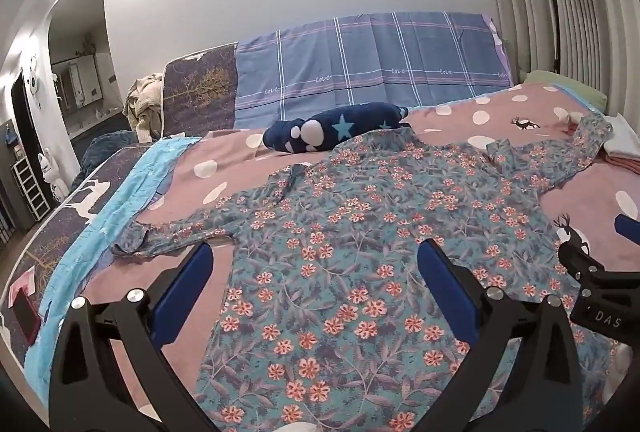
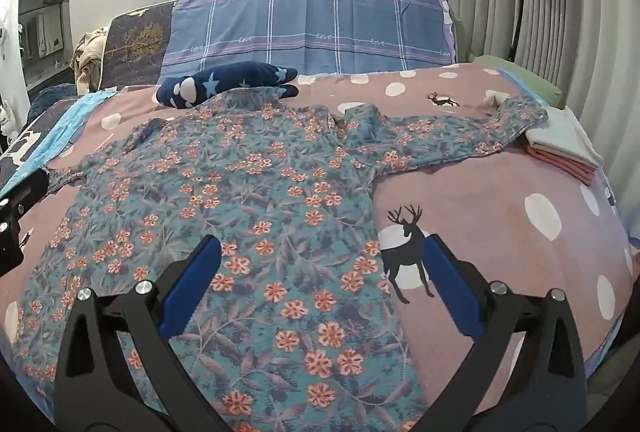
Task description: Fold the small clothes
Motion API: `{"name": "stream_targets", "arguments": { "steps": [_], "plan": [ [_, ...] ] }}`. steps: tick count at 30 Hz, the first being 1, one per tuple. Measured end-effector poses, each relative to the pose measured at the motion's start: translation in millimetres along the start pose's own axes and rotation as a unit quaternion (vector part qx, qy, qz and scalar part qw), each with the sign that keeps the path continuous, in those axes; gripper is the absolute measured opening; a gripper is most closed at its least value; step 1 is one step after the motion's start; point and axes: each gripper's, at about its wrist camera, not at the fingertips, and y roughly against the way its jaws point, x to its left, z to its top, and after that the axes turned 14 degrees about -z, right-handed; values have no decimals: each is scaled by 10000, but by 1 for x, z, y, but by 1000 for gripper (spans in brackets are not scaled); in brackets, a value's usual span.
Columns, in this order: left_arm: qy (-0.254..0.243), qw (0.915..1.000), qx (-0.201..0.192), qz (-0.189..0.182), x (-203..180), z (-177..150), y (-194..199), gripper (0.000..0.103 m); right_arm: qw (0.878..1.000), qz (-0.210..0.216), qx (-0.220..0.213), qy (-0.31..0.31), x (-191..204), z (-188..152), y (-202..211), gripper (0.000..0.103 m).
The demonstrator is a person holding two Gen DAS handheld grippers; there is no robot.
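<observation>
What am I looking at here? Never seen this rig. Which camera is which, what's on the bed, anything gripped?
No robot arm: a person holds a two-finger gripper in each hand, each carrying a fisheye camera looking along its blue-padded fingers. One picture is from the left gripper, the other from the right gripper. Both are wide open and hold nothing. A floral shirt lies spread flat, sleeves out, on the pink bedspread. Behind it lies a navy star-print bundle; folded cloths sit at the right edge.
</observation>
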Motion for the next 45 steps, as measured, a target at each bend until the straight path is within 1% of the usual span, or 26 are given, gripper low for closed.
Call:
{"name": "stream_targets", "arguments": {
  "steps": [14, 23, 28, 30, 32, 35, 39, 41, 43, 45],
  "plan": [
    [42, 9999, 109, -1, 7, -8, -5, 102, 10000, 54, -7, 54, 10, 0, 7, 101],
    [-153, 9992, 288, -216, 3, -15, -10, 102, 10000, 67, -63, 34, 10, 0, 12, 101],
    [-143, 9992, 319, -190, 2, -15, -10, 102, 9999, 92, -115, 16, 9, 1, 16, 101],
    [-152, 9994, 275, -155, 1, -15, -9, 102, 9999, 59, -133, 11, 8, 2, 18, 101],
    [-177, 9997, 138, -1, 1, -16, -6, 102, 9999, 26, -153, -2, 7, 2, 19, 101],
    [-220, 9997, -19, 95, 0, -15, -1, 102, 9997, 39, -230, -12, 6, 2, 23, 101],
    [-138, 9994, -241, 204, 3, -14, 3, 102, 9993, 29, -360, -44, 5, 2, 29, 101],
    [-82, 9992, -389, -17, 7, -14, 6, 102, 9987, -17, -500, -85, 4, 3, 36, 101],
    [122, 9975, -560, -419, 13, -17, 11, 102, 9980, -27, -617, -109, 4, 3, 41, 101],
    [286, 9957, -565, -675, 18, -18, 11, 102, 9972, 15, -733, -118, 4, 4, 46, 101]
  ]
}}
